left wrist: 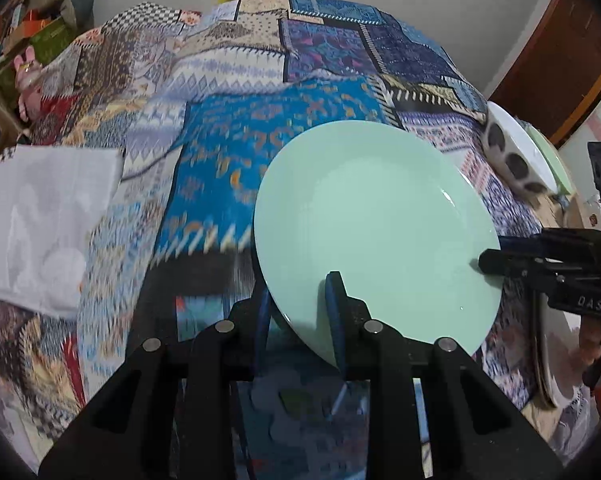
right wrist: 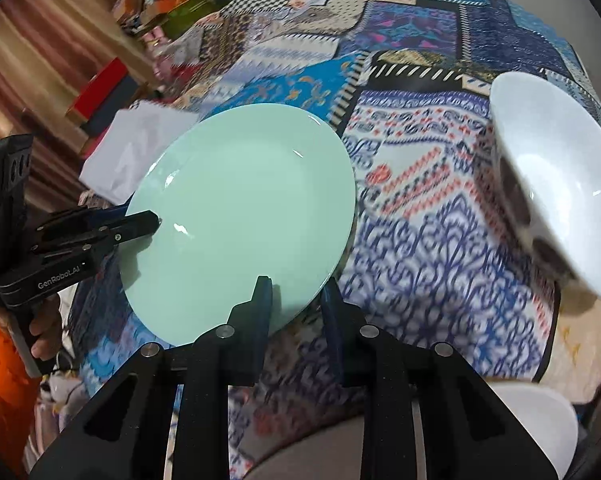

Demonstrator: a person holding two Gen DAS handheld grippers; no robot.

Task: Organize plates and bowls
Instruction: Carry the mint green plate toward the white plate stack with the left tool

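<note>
A mint green plate point(left wrist: 376, 232) is held tilted above the patchwork cloth, gripped at two edges. My left gripper point(left wrist: 300, 312) is shut on its near rim, one finger over and one under. My right gripper point(right wrist: 296, 304) is shut on another part of the rim of the same plate point(right wrist: 244, 216). The right gripper also shows in the left wrist view point(left wrist: 488, 258) and the left gripper in the right wrist view point(right wrist: 154, 220). A white bowl with dark dots point(right wrist: 556, 184) stands at the right on the cloth; it also shows in the left wrist view point(left wrist: 516, 156).
A patchwork cloth point(left wrist: 228, 128) covers the surface. A white folded cloth point(left wrist: 40, 224) lies at the left. A green plate point(left wrist: 552, 160) sits behind the dotted bowl. More white dishes point(right wrist: 540, 424) sit at the lower right. Boxes and clutter point(right wrist: 160, 4) stand at the back left.
</note>
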